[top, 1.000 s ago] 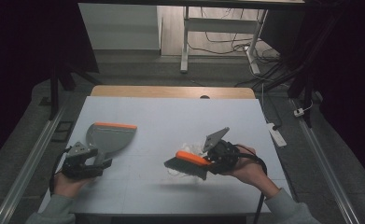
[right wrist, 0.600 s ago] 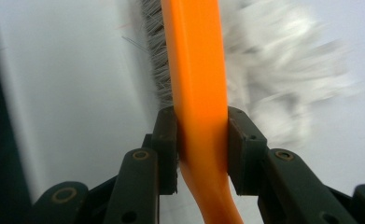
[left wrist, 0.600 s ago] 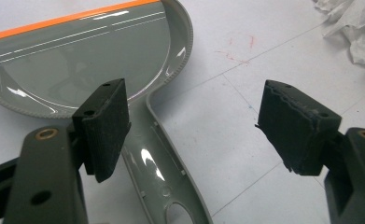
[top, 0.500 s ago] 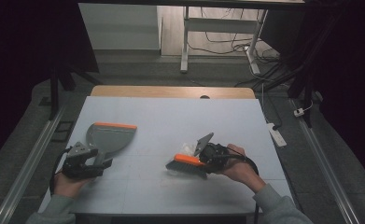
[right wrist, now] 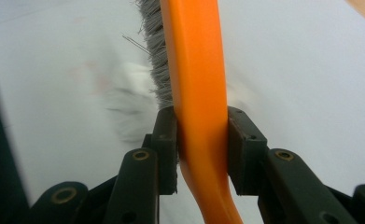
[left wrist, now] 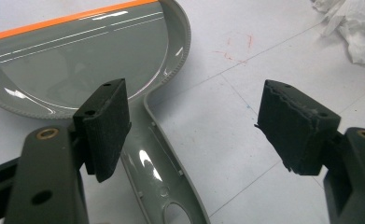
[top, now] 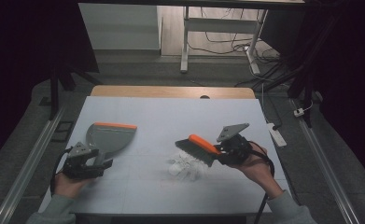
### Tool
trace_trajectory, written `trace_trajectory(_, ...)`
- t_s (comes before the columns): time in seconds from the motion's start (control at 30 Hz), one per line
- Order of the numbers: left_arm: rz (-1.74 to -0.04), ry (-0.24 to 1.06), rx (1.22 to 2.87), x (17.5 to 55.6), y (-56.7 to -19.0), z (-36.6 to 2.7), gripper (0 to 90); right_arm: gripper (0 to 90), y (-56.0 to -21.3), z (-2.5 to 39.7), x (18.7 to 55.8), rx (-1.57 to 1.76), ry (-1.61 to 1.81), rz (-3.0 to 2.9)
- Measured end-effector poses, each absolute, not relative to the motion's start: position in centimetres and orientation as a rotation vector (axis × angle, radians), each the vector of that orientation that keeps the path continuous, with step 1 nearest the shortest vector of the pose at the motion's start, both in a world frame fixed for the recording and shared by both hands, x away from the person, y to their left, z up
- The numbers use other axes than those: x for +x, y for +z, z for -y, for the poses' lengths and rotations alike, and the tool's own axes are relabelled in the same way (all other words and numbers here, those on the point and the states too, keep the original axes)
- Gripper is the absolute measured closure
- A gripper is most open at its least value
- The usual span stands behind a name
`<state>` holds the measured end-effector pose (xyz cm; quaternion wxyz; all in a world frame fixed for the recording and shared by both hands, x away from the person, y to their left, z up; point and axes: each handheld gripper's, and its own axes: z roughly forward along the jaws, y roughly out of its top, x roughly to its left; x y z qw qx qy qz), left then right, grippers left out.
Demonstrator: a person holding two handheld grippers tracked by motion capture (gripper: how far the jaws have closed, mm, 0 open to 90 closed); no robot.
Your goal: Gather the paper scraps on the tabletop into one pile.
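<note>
- Brush (top: 200, 148) clamped by its orange handle in right gripper (top: 227, 150); bristles just above crumpled paper (top: 186, 167) at table centre.
- Sweep low toward dustpan (top: 109, 136), lying well apart at left.
- Left gripper (left wrist: 189, 126) spread wide over dustpan handle (left wrist: 164, 172); close on it first.

A white power strip (top: 278, 134) (beside the table's (top: 171, 112) right edge).
</note>
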<state>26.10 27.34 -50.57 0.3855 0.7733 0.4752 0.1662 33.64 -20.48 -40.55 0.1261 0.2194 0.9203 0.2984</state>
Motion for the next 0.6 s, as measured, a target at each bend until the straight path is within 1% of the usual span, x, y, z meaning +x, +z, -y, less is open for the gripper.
trace_trajectory(0.17,-1.211,0.422,1.971,26.2,-50.6,-27.4,26.3,67.5,-42.6,21.9,35.8,0.942,0.707,-2.585)
trace_trajectory(0.27,-1.211,0.423,1.972,26.2,-50.7,-27.4,26.2,67.5,-44.0,22.2,36.9,1.037,0.616,-2.54)
trace_trajectory(0.4,-1.217,0.422,1.971,26.2,-50.8,-27.5,26.3,67.5,-45.3,22.0,37.6,1.093,0.632,-2.524)
trace_trajectory(0.6,-1.216,0.419,1.975,26.2,-50.8,-27.4,26.3,67.5,-45.6,20.3,37.4,1.105,0.757,-2.559)
